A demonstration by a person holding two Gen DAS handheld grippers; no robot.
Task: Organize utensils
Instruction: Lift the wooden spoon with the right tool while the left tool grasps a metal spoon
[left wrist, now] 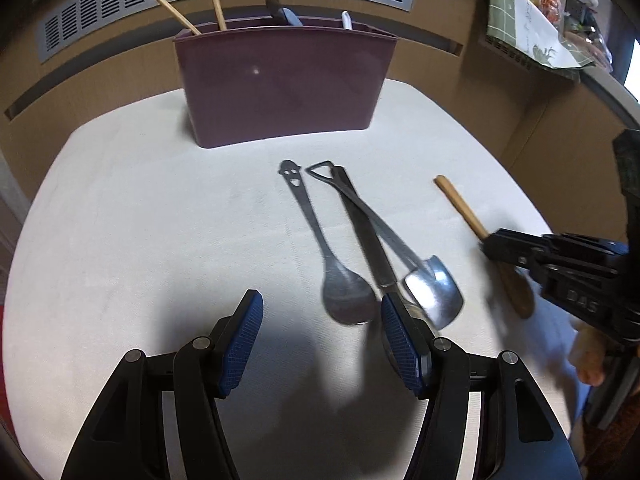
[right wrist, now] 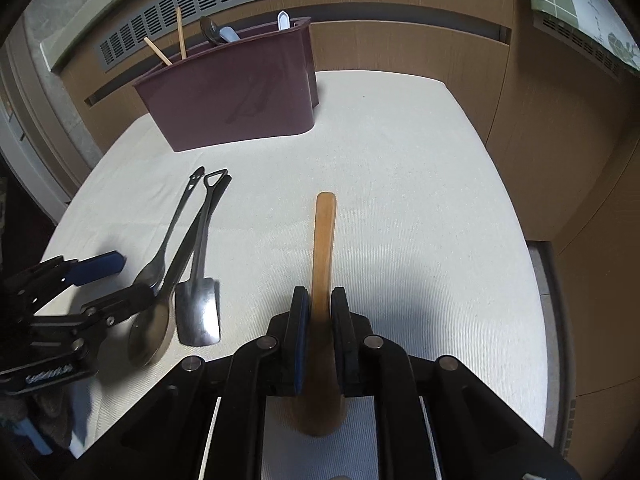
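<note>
**Right hand-held gripper clamps the wooden spoon; left one hangs open over the metal pieces**

Left wrist view: the left hand-held gripper tilts steeply down toward the bench, its black jaws spread wide with nothing between them. Its blue ribbed pads are bare. The right-hand pad sits just over the bowl end of the metal utensils. These lie in front of the maroon caddy: a dull steel spoon with a face cut into its handle tip, a flat knife, and a shiny shovel-shaped spoon with a triangular loop handle, which crosses the knife. The caddy is smooth plastic, tall and rectangular, with wooden chopsticks and a few handles sticking up out of it. The bench cover is pale, finely ribbed cloth. To the right of the caddy and nearer the camera, the right hand-held gripper reaches in from the side, holding the wooden spoon.

Right wrist view: the right hand-held gripper also points steeply down, jaws drawn in close, both pads pressed against the flat, honey-coloured wooden spoon at its neck. The handle points away, toward the caddy; the rounded bowl shows beneath the jaws. The left hand-held gripper stands left of the spoon, open over the metal pieces.
</note>
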